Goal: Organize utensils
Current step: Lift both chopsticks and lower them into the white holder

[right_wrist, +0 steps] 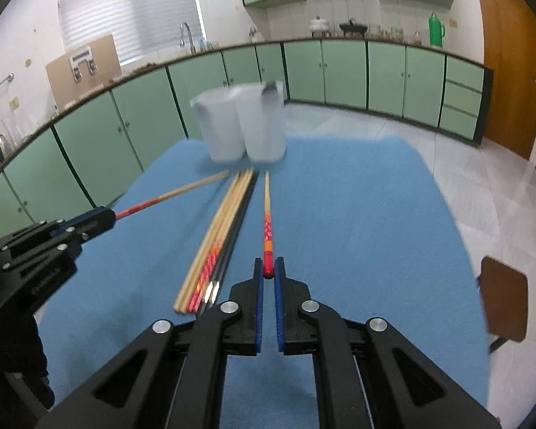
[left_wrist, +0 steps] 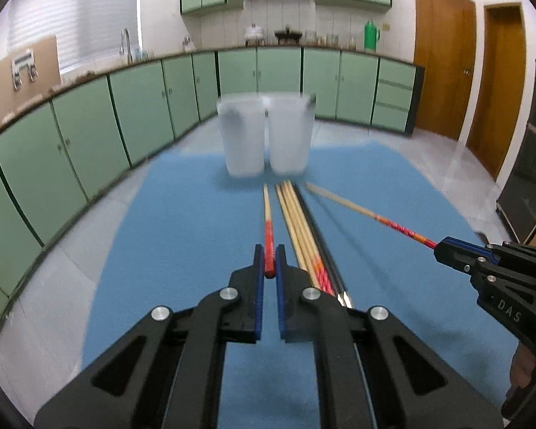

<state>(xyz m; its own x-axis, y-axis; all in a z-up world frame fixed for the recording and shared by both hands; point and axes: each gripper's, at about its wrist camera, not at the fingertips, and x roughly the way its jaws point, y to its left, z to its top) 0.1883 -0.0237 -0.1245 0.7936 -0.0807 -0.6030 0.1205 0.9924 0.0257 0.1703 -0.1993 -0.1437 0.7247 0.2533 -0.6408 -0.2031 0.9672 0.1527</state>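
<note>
Left wrist view: the left tool (left_wrist: 269, 262) pinches one red-handled wooden chopstick (left_wrist: 267, 211) by its butt, tip aimed toward two frosted plastic cups (left_wrist: 268, 136) upper centre; the right tool (right_wrist: 268, 268) likewise pinches another chopstick (right_wrist: 267, 207), likely for dropping into the cups. Remaining chopsticks (right_wrist: 218, 236) lie bundled on the blue tabletop (right_wrist: 357, 232).

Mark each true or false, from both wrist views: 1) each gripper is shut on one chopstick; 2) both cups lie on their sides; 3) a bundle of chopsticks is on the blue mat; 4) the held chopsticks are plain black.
1) True. The left gripper is shut on a red-ended chopstick, and the right gripper on another red-ended chopstick.
2) False. The two frosted cups stand upright, side by side.
3) True. The bundle of chopsticks lies on the blue mat between the grippers.
4) False. Both are pale wood with red patterned ends.
</note>
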